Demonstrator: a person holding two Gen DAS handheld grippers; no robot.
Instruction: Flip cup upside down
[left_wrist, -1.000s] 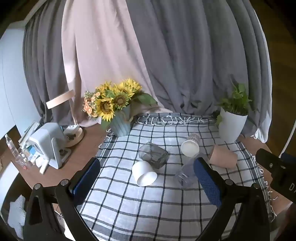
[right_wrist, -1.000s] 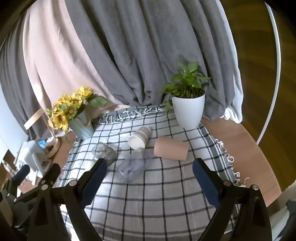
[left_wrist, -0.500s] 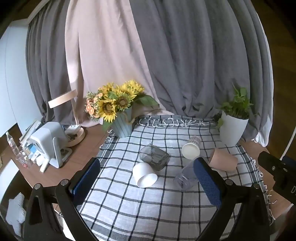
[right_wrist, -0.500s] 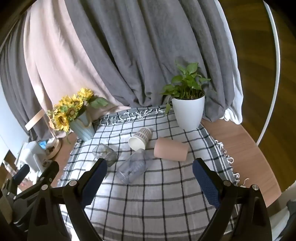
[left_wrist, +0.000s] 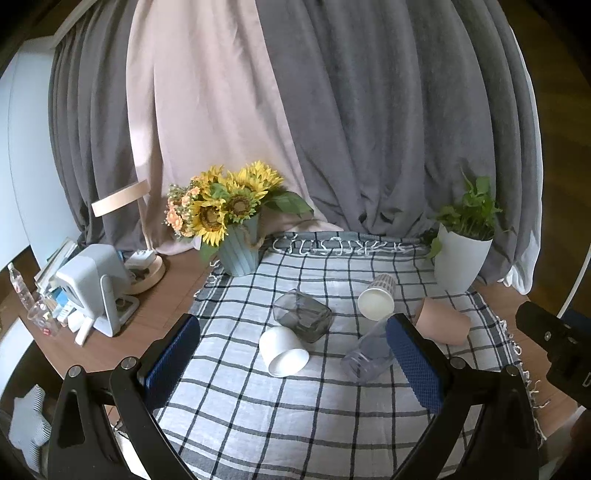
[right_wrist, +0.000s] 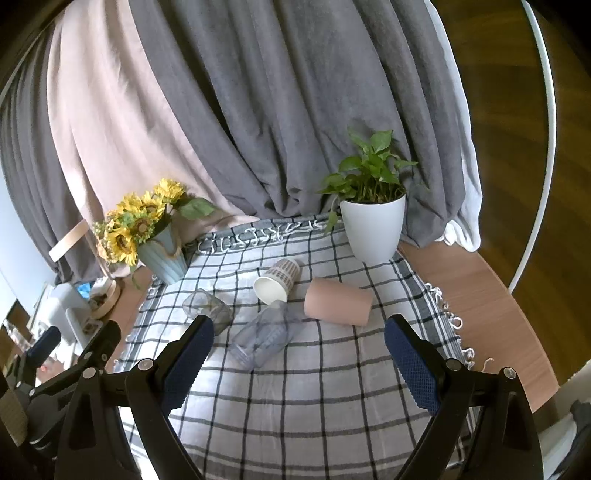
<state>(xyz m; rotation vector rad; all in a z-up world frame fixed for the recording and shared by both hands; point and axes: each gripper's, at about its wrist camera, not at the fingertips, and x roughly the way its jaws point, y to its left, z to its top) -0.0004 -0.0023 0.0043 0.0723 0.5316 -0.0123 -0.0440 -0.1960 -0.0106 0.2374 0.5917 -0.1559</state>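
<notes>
Left gripper (left_wrist: 293, 363): jaws spread wide, nothing held, hovering over the black-and-white checked tablecloth (left_wrist: 295, 413). Right gripper (right_wrist: 299, 358): same, wide apart and empty.

Five cups on their sides mid-cloth. In the left wrist view: white ceramic cup (left_wrist: 283, 351) at centre, touching the smoky grey square glass (left_wrist: 303, 314) at its 1 o'clock. Clear ribbed plastic cup (left_wrist: 367, 350) at 3 o'clock of the white one. Patterned paper cup (left_wrist: 377, 301) at 12 o'clock of the clear cup, mouth toward camera. Pink matte cup (left_wrist: 441, 326) at 3 o'clock of the clear cup.

Cloth's far corners: sunflowers in a blue ribbed vase (left_wrist: 239, 254) at 10 o'clock, green plant in a white pot (left_wrist: 460, 258) at 2 o'clock.
</notes>
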